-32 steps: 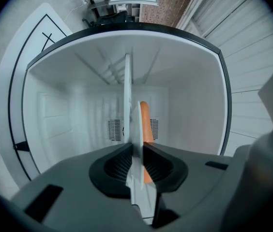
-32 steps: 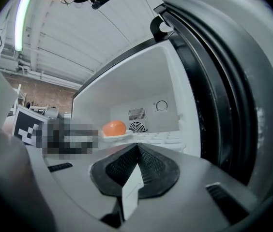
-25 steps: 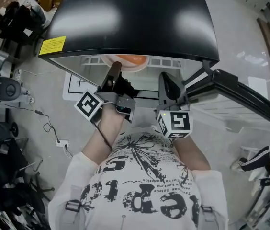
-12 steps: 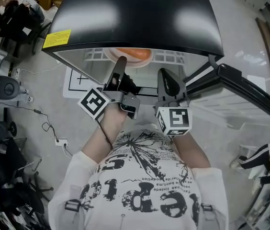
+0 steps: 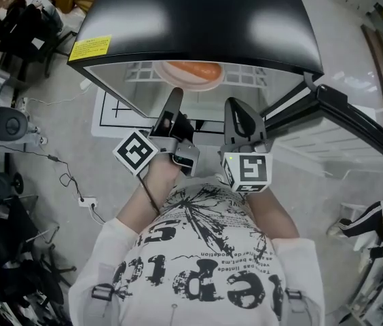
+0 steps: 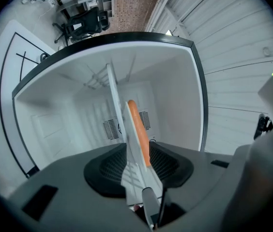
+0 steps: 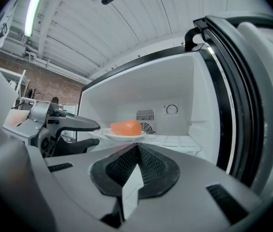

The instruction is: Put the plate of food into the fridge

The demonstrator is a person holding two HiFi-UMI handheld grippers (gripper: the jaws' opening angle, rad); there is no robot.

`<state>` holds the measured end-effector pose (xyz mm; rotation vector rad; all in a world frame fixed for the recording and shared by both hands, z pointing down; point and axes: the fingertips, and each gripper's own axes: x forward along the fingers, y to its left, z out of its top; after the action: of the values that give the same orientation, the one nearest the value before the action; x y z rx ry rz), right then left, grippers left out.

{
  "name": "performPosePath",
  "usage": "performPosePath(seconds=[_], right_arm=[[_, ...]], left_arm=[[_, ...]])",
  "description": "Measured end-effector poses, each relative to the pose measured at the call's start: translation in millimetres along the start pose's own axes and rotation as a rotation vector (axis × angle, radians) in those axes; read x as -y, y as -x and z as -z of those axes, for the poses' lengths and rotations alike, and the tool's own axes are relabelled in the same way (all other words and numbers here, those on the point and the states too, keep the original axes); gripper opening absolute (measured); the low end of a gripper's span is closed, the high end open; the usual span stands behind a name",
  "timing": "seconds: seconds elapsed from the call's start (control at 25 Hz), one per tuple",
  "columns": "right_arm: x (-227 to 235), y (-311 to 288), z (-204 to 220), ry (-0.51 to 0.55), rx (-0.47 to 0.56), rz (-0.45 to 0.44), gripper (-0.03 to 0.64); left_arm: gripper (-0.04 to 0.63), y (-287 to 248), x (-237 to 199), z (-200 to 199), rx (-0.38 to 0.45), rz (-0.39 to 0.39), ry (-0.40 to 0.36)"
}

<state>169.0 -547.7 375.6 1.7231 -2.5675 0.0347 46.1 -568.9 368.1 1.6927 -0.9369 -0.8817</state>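
A white plate (image 5: pixel 178 81) with an orange lump of food (image 5: pixel 191 69) stands on the wire shelf inside the open fridge (image 5: pixel 198 19). My left gripper (image 5: pixel 173 95) is rolled on its side at the plate's near rim. Its jaws have just been opening and stand open, one finger above the rim and one below, without pressing on it. From the left gripper view the plate (image 6: pixel 127 129) shows edge-on, in line with the gap. My right gripper (image 5: pixel 233 106) hangs shut and empty just right of the left one, in front of the fridge opening. It looks at the plate (image 7: pixel 122 136) and the left gripper (image 7: pixel 93 135).
The fridge door (image 5: pixel 344 117) is swung open to the right, its dark edge (image 7: pixel 223 91) close beside my right gripper. The white shelf (image 7: pixel 175 140) runs on to the right of the plate. Cables and chairs lie on the floor at the left (image 5: pixel 15 128).
More of the plate and food now shows under the fridge's top edge. Both grippers sit a little higher in the head view. The left gripper's tip now lies close under the plate rim.
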Motion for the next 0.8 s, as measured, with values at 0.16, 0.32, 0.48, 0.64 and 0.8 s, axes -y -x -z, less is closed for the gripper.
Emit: performPosePath(seconds=[0.16, 0.32, 0.48, 0.64, 0.8], right_arm=[[-9.6, 2.5, 0.5, 0.010, -0.005, -0.002, 0.002], [-17.7, 5.1, -2.0, 0.018, -0.001, 0.001, 0.002], [-26.5, 7.5, -3.5, 0.025, 0.002, 0.004, 0.002], [-35.2, 11.4, -2.5, 0.023, -0.005, 0.010, 0.002], [-42.4, 14.3, -4.2, 0.023, -0.002, 0.023, 0.002]], left_arm=[[0.152, 9.9, 2.0, 2.3, -0.021, 0.007, -0.046], [0.116, 20.1, 2.6, -2.3, -0.056, 0.002, -0.250], [0.019, 30.0, 5.9, -6.4, -0.075, 0.003, -0.444], [0.008, 39.6, 23.7, -12.2, -0.070, 0.036, -0.640], [0.008, 46.8, 46.2, -15.7, -0.062, 0.067, -0.934]])
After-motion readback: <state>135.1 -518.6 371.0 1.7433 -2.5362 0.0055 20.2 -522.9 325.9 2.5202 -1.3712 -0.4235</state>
